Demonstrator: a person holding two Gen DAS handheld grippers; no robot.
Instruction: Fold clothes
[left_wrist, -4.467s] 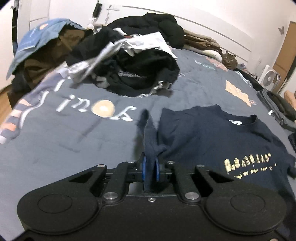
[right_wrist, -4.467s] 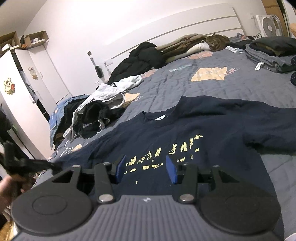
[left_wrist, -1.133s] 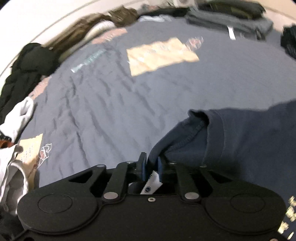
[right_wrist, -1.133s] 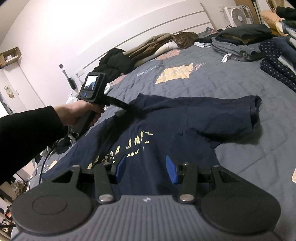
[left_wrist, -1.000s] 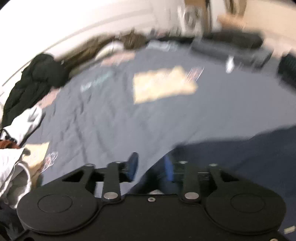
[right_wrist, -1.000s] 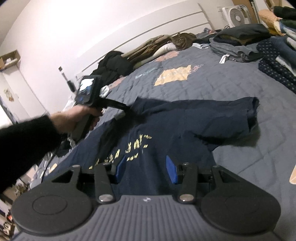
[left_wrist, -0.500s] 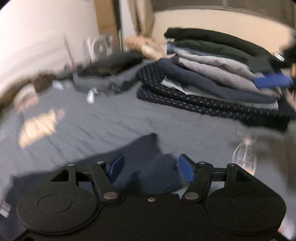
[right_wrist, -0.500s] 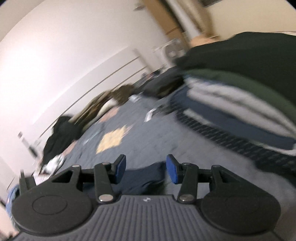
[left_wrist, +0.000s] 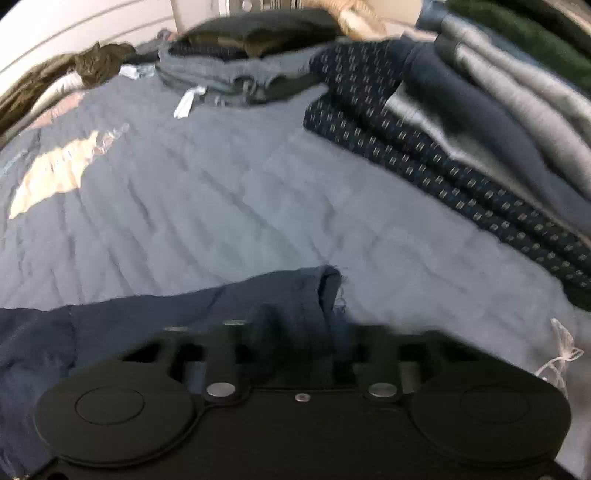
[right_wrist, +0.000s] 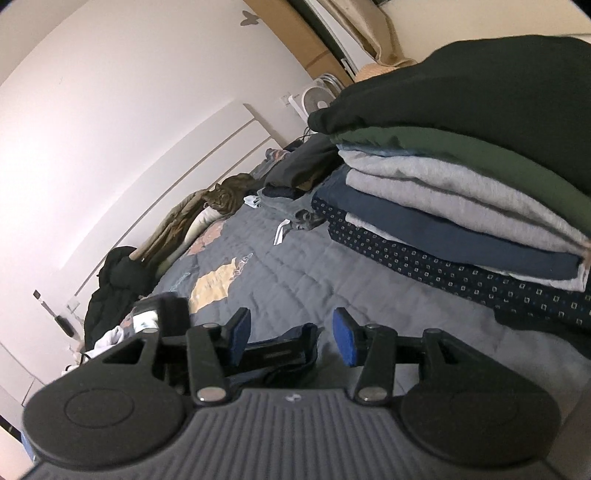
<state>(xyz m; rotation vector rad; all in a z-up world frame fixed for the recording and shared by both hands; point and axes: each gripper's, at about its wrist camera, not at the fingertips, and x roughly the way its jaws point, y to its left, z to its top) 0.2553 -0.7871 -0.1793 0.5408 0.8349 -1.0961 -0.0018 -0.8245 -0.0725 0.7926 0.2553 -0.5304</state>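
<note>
The bed with its grey-blue quilt now fills both wrist views from a new side: a second ago both cameras looked across the spread navy T-shirt toward the headboard, and now they face the tall stack of folded clothes at the bed's far edge, with the cat small beyond it by the headboard.

The navy T-shirt lies flat on the quilt along the bottom of the left wrist view, its short sleeve reaching toward the stack but well apart from it.

The left hand-held gripper let go of the collar, swung across to this sleeve and has just been closing. The picture is blurred here, yet the sleeve cloth rises in a bunch between the jaws, so it reads as pinched on the sleeve hem.

The right hand-held gripper hangs above the same spot with its blue pads standing apart and nothing between them; the left tool shows dark just below.

As a judgement, the collar is set and the next fold is the sleeve, to be carried inward over the shirt's body.
</note>
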